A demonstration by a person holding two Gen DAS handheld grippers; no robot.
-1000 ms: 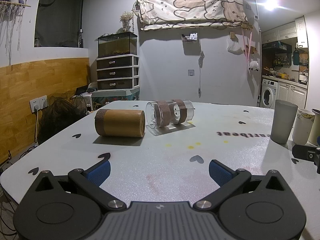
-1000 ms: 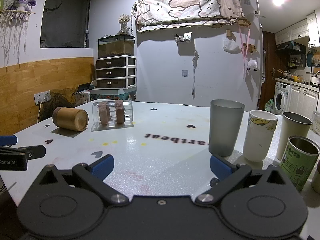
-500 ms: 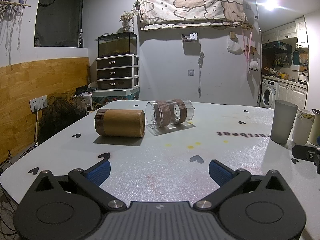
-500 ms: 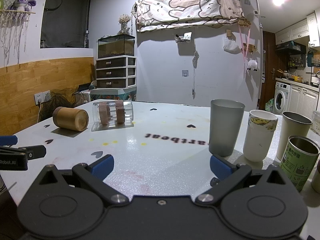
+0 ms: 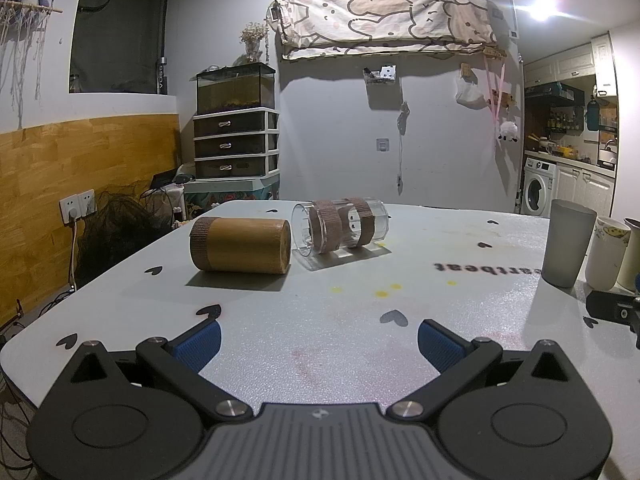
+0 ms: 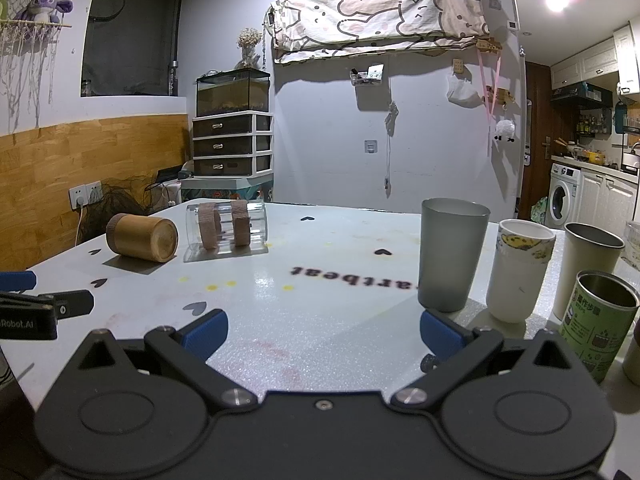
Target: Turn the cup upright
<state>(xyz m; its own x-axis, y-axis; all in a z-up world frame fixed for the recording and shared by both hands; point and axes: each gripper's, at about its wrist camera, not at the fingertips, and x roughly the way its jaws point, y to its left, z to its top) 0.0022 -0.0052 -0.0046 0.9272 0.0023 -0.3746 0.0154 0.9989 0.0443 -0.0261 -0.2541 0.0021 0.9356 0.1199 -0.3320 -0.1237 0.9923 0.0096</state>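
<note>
Left wrist view, left to right. Wooden cup lies on its side on the white table, far left part, brown band at its left end, flat end facing right. Just beside it to the right, the clear cup also lies on its side, two brown bands round it, open mouth turned left toward the wooden one; whether the two touch I cannot tell. Both are well ahead of the left gripper, which hangs low over the near table edge, jaws spread wide, nothing between the blue pads. Black hearts and mirrored lettering are printed on the tabletop, with a few yellow spots. Far right: grey tumbler upright, white paper cup just beside it. A black piece of the other tool shows at the right edge.

Right wrist view, left to right. Tip of the left tool at the left edge. Wooden cup and clear cup on their sides at far left of the table. Right gripper released, jaws wide apart, holding nothing, low over the near edge. Upright row on the right: grey tumbler, white paper cup, steel cup, green printed can nearest the camera. The tumbler stands near the right blue pad, apart from it.
</note>
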